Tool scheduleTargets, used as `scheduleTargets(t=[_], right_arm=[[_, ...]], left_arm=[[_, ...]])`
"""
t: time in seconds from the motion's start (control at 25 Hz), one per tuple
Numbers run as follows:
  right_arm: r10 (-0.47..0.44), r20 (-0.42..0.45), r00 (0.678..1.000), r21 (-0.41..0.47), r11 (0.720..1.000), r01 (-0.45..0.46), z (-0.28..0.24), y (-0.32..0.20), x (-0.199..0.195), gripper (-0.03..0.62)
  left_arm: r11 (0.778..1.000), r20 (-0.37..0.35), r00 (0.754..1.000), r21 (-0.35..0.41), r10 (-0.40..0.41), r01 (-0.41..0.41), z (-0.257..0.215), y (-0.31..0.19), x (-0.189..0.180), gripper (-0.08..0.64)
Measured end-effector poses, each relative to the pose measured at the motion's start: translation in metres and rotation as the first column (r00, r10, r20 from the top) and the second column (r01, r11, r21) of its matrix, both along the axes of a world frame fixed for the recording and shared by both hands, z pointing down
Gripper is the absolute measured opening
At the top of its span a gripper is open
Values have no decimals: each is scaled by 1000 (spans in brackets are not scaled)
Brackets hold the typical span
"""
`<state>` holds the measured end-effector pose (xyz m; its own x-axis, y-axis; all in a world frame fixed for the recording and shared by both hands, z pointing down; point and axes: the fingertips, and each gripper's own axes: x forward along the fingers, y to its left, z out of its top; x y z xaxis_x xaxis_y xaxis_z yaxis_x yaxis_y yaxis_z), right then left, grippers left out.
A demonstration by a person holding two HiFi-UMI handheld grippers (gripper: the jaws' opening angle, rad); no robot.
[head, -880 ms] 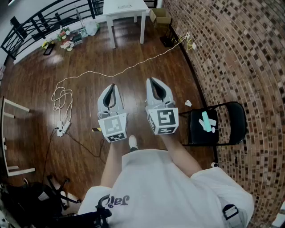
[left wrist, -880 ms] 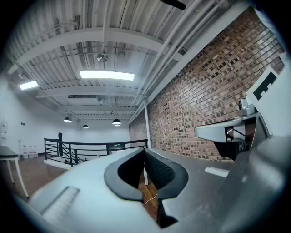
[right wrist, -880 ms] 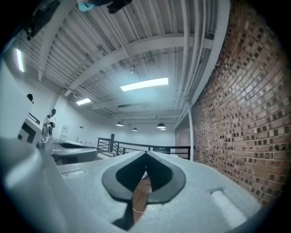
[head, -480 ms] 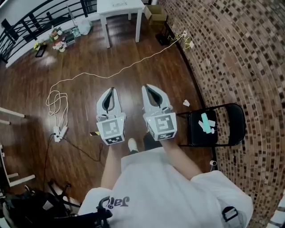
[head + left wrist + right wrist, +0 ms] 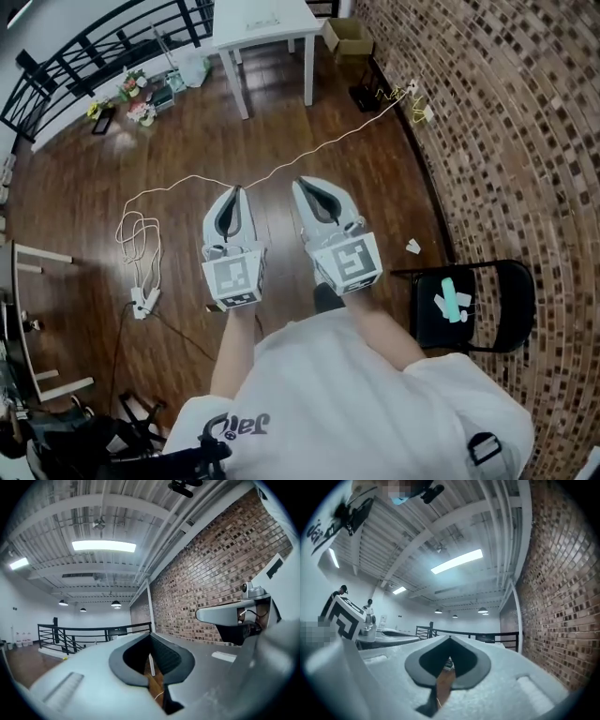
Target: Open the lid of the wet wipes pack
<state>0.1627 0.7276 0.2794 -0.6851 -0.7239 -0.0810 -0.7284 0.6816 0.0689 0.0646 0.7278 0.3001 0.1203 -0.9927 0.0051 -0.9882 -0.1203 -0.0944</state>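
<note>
The wet wipes pack (image 5: 454, 302) is a mint-green pack that lies on the seat of a black folding chair (image 5: 427, 323) at the right of the head view, among a few white scraps. Both grippers are held level over the wooden floor, side by side, well left of the chair. My left gripper (image 5: 236, 191) is shut with nothing in it; its tips meet in the left gripper view (image 5: 150, 635). My right gripper (image 5: 300, 184) is shut and empty too (image 5: 450, 637). The pack shows in neither gripper view.
A brick wall (image 5: 525, 141) runs along the right, behind the chair. A white table (image 5: 262, 19) and a cardboard box (image 5: 347, 36) stand far ahead. A light cable (image 5: 281, 161) and a power strip (image 5: 142, 300) lie on the floor. A black railing (image 5: 94, 52) stands at the far left.
The head view has shifted: the chair with the pack now sits lower and further right. Both grippers stay side by side and shut, a little lower in the picture.
</note>
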Motion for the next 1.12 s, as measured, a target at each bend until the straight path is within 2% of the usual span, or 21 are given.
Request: scheduleTargets(t=[0.08, 0.24, 0.4, 0.52, 0.8, 0.96, 1.12], right_arm=[[25, -2, 1000, 6, 1000, -25, -3, -47, 14, -12], [64, 6, 998, -7, 998, -64, -9, -122, 43, -11], [37, -7, 999, -30, 999, -37, 4, -165, 49, -11], [12, -22, 1000, -52, 999, -13, 16, -192, 44, -11], [-29, -67, 997, -60, 998, 25, 36, -261, -13, -11], [-11, -91, 996, -63, 998, 5, 40, -327, -46, -9], [28, -100, 995, -9, 1000, -29, 12, -394, -86, -9]], left_arm=[[1000, 7, 1000, 23, -15, 15, -9, -42, 8, 15], [1000, 11, 1000, 27, 12, -12, -12, -113, 40, 15], [999, 17, 999, 40, -33, 33, -10, -158, 51, 15], [999, 24, 999, 18, -48, 48, 1, -184, 48, 15], [998, 3, 998, 15, -66, 66, 15, -255, -5, 15], [999, -24, 998, 12, -50, 51, 22, -330, -41, 15], [998, -32, 999, 54, -13, 14, -5, -403, -81, 15]])
